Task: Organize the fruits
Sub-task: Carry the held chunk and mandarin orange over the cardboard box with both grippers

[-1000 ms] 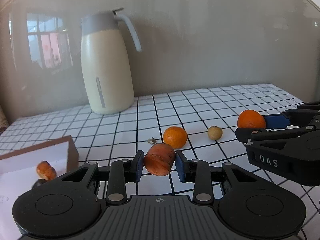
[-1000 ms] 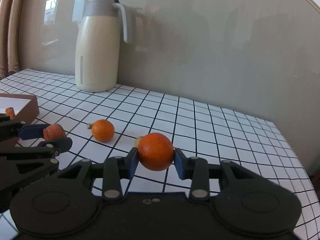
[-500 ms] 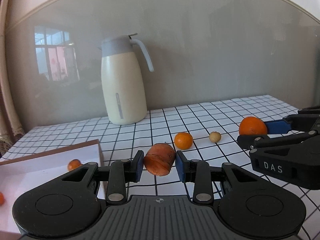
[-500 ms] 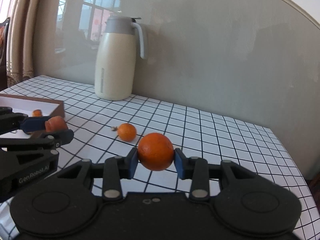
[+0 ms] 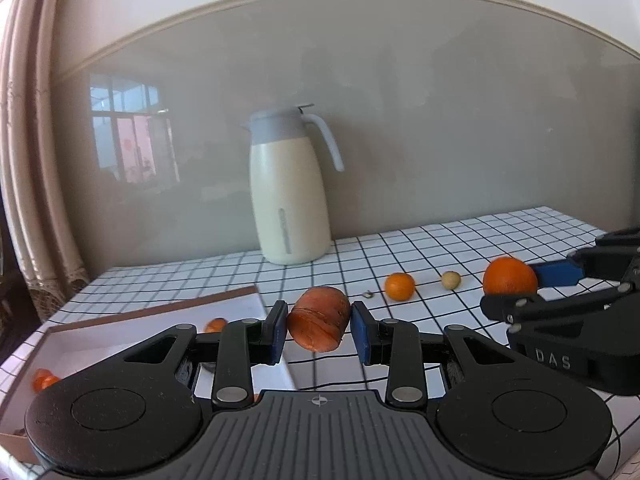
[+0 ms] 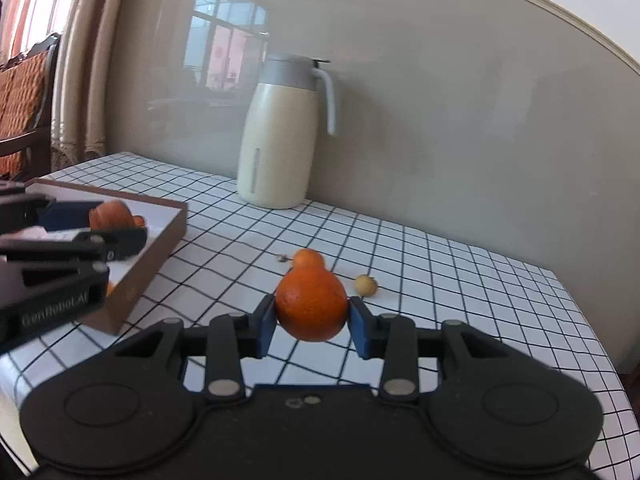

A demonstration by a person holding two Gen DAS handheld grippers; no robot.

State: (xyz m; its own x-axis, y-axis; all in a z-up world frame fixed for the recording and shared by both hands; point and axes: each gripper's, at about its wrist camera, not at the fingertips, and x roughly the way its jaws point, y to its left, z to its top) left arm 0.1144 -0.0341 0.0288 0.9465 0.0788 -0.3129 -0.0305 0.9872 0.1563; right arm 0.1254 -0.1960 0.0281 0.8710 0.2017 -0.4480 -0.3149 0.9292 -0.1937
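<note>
My left gripper (image 5: 319,330) is shut on a wrinkled reddish-orange fruit (image 5: 319,317), held above the right edge of a brown box with a white floor (image 5: 240,312). The same gripper (image 6: 116,228) and its fruit (image 6: 110,214) show at the left in the right wrist view. My right gripper (image 6: 312,326) is shut on a round orange (image 6: 311,304), held above the checked tablecloth; it appears at the right in the left wrist view (image 5: 520,292). A smaller orange (image 5: 399,286) and a small pale fruit (image 5: 451,280) lie on the cloth.
A cream jug with a grey lid (image 5: 288,196) stands by the back wall. The box (image 6: 160,240) holds a few small orange fruits (image 5: 42,378). A tiny scrap (image 5: 367,293) lies near the small orange. Curtains hang at the left; the table ends at the right.
Both grippers have carried their fruits leftward and slightly up. The box has come further into view, and the left gripper's fruit now hangs over its right edge.
</note>
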